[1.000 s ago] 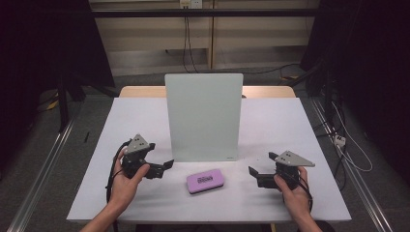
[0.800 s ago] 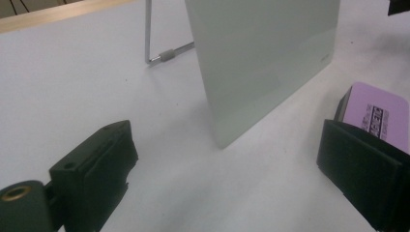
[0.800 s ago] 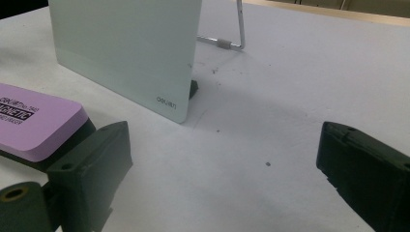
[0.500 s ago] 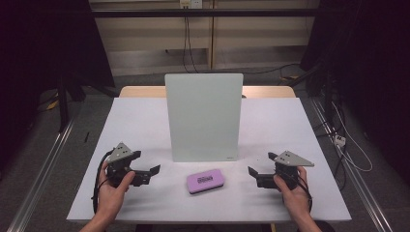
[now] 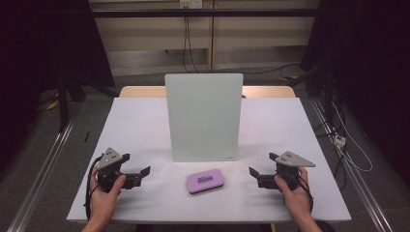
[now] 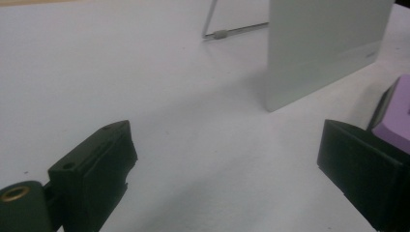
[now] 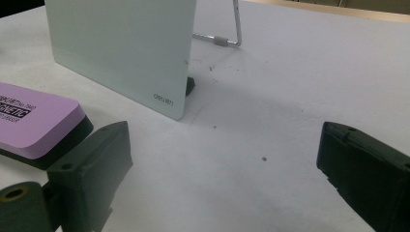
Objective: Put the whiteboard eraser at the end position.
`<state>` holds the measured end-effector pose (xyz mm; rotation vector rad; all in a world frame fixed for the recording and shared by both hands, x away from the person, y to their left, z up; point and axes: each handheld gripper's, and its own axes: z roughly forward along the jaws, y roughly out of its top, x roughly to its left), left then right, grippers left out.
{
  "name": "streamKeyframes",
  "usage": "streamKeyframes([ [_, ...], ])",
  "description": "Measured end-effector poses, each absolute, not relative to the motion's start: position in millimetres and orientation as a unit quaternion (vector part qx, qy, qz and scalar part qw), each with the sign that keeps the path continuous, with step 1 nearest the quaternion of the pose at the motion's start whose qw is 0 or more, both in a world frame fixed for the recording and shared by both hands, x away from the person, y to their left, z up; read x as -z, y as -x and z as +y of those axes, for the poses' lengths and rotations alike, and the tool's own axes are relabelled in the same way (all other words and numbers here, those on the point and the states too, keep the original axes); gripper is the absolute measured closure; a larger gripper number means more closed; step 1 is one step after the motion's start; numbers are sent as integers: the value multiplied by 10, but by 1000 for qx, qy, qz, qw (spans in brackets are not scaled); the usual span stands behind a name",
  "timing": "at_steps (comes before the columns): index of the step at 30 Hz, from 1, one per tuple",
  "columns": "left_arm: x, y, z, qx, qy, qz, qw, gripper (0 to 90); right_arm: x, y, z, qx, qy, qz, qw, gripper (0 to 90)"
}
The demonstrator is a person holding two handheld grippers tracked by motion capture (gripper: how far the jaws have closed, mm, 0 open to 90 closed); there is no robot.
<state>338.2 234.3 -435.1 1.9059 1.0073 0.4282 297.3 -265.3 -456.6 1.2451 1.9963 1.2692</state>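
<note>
A purple eraser (image 5: 205, 180) with a black base lies flat on the white table (image 5: 145, 121), near its front edge. It also shows at the right edge of the left gripper view as a purple eraser (image 6: 394, 116) and at the left of the right gripper view as the eraser (image 7: 34, 121). My left gripper (image 5: 138, 171) rests open to the eraser's left, held by a hand. My right gripper (image 5: 258, 169) rests open to its right. Nothing lies between the jaws of either one.
A pale glass board (image 5: 203, 116) stands upright on a wire stand (image 7: 227, 36) in the middle of the table, just behind the eraser. Cables (image 5: 348, 145) run over the floor on the right. Dark curtains hang at both sides.
My left gripper has moved left and toward the table's front edge, away from the eraser. The right gripper and the eraser have stayed in place.
</note>
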Motion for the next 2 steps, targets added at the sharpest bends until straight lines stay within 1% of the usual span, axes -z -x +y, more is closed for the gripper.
streamKeyframes([
  [2, 4347, -3395, 2339, -174, -774, 405, 455, 60, 4564, -2981, -2650, -463, -455, 724, 232, 56],
])
